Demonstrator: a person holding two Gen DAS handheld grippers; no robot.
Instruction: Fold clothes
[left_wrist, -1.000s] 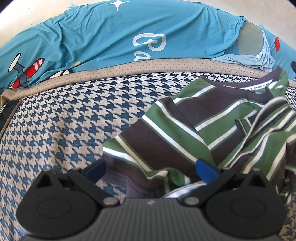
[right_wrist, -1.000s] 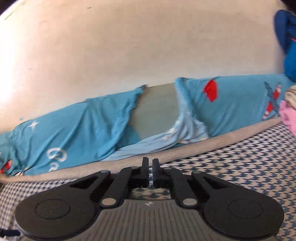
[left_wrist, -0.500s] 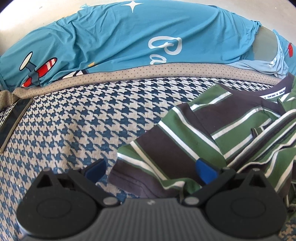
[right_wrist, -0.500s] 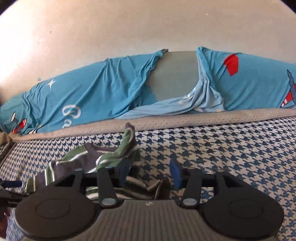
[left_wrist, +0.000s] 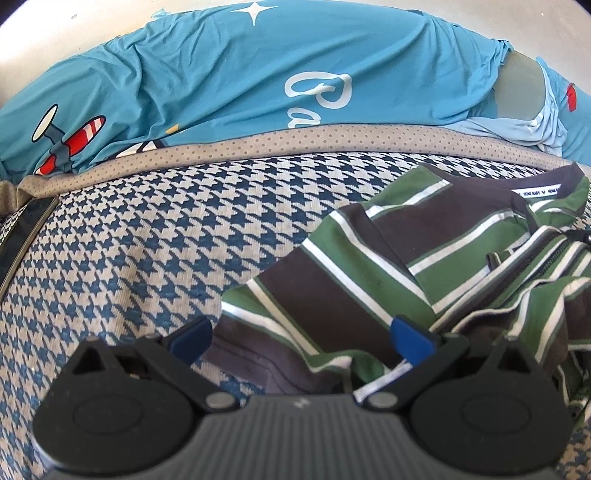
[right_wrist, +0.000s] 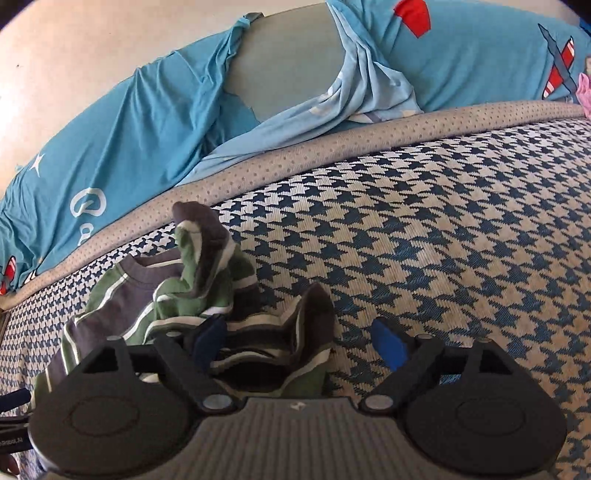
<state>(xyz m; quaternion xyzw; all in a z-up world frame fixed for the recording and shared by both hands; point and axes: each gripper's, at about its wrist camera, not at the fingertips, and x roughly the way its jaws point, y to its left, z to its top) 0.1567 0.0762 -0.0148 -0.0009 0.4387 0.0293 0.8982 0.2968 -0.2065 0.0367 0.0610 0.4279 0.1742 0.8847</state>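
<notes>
A green, brown and white striped shirt (left_wrist: 388, 258) lies crumpled on the blue houndstooth bed cover (left_wrist: 147, 251). My left gripper (left_wrist: 301, 338) is open, its blue pads straddling the shirt's lower left edge without clamping it. In the right wrist view the same shirt (right_wrist: 207, 280) sits bunched at lower left, with folds sticking up. My right gripper (right_wrist: 299, 341) is open too; its left pad is against the bunched fabric and its right pad hangs over bare cover.
A long blue pillow with plane and star prints (left_wrist: 258, 74) lies along the far wall (right_wrist: 92, 37). A grey dotted mattress border (right_wrist: 369, 136) runs below it. A dark flat object (left_wrist: 22, 236) lies at the left edge. Something pink (right_wrist: 583, 92) shows at far right.
My right gripper went from shut to open and dropped down to the shirt's bunched edge. The left gripper stayed open and shifted slightly to the left along the shirt.
</notes>
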